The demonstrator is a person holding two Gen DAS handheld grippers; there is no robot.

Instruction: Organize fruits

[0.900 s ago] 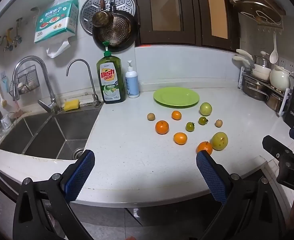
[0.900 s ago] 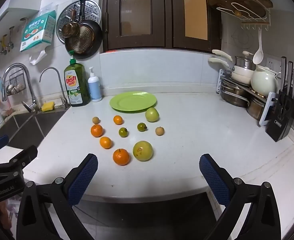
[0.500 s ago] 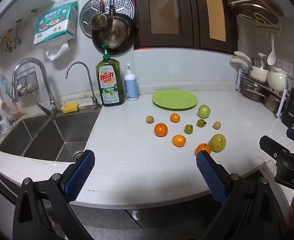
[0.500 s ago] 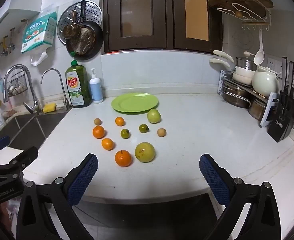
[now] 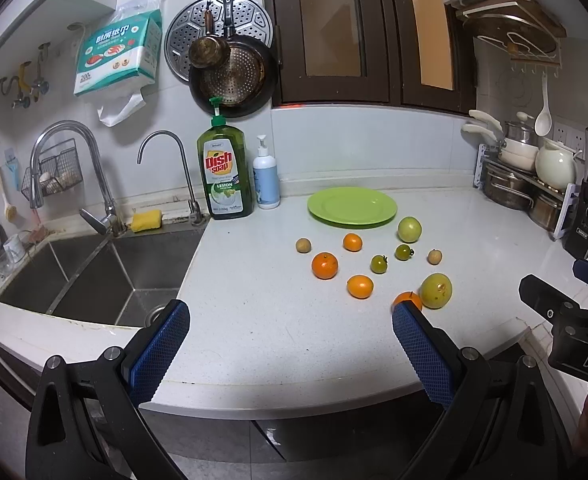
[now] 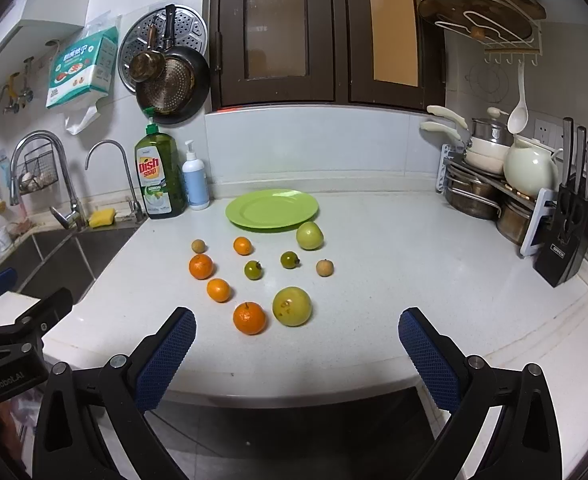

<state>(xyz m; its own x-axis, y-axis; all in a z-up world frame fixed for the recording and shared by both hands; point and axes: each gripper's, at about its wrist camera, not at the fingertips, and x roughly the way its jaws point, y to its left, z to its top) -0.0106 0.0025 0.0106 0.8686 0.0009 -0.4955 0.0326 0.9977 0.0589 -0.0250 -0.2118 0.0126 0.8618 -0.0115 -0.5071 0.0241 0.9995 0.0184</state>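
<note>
Several fruits lie loose on the white counter (image 6: 394,280) in front of an empty green plate (image 6: 271,210). Nearest are an orange (image 6: 249,318) and a large yellow-green fruit (image 6: 291,306). Behind them lie more oranges (image 6: 201,266), two small green tomatoes (image 6: 253,270), two small brown fruits (image 6: 324,268) and a green apple (image 6: 309,236). My right gripper (image 6: 296,338) is open and empty at the counter's front edge. My left gripper (image 5: 289,334) is open and empty, left of the fruits; the plate (image 5: 352,206) shows there too.
A steel sink (image 5: 93,276) with taps lies left. A dish soap bottle (image 5: 223,176) and a pump bottle (image 5: 265,180) stand by the wall. A pot rack (image 6: 490,184) and knife block (image 6: 566,236) stand at the right.
Both grippers have drawn slightly closer to the counter and the fruits. Jaws stay open; no fruit has moved.
</note>
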